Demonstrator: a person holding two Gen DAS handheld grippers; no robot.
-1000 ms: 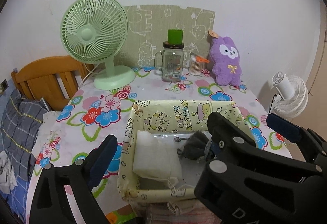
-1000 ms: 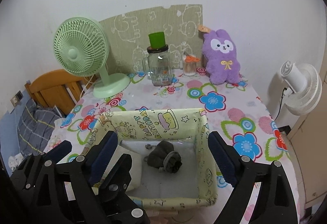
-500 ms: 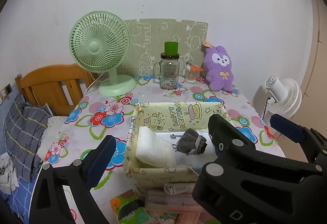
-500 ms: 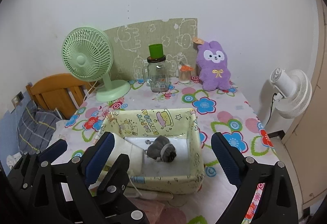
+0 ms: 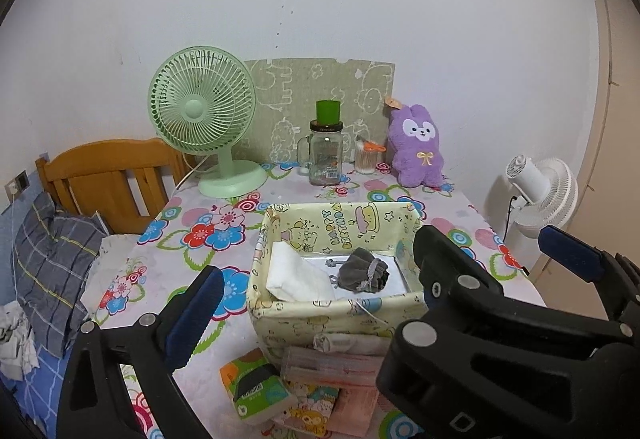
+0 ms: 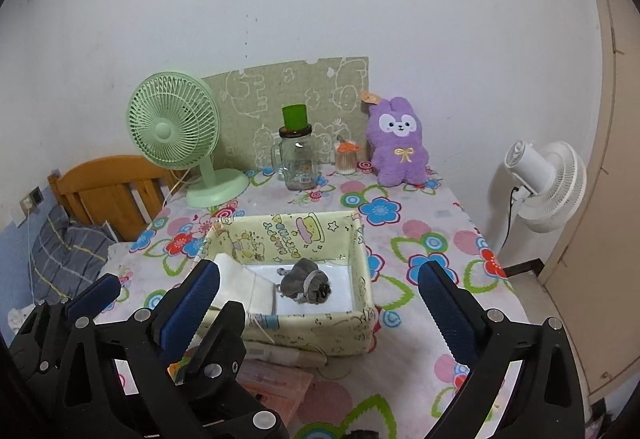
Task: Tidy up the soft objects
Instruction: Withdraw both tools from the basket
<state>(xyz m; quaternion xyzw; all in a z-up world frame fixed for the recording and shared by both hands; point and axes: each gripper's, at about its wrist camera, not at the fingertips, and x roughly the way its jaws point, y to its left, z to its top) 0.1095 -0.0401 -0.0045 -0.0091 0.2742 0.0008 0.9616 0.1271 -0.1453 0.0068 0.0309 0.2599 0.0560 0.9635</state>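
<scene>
Flowered cloth is covering the counter [image 6: 424,207]; the basket [image 6: 320,327] is sitting mid-counter, holding a grey pouch [image 6: 306,281] and white cloth [image 6: 244,279]. My right tongs [image 6: 318,295] have been opening, empty; left tongs [image 5: 308,279] gaping too. Packets [image 5: 260,387] before the basket risk being knocked off the edge.

Both wrist cameras look forward and slightly downward from the near edge of the floral-clothed bench [image 5: 460,207], side by side, sharing the yellow fabric box [image 6: 360,327], green fan [image 5: 202,109] and back wall.
</scene>
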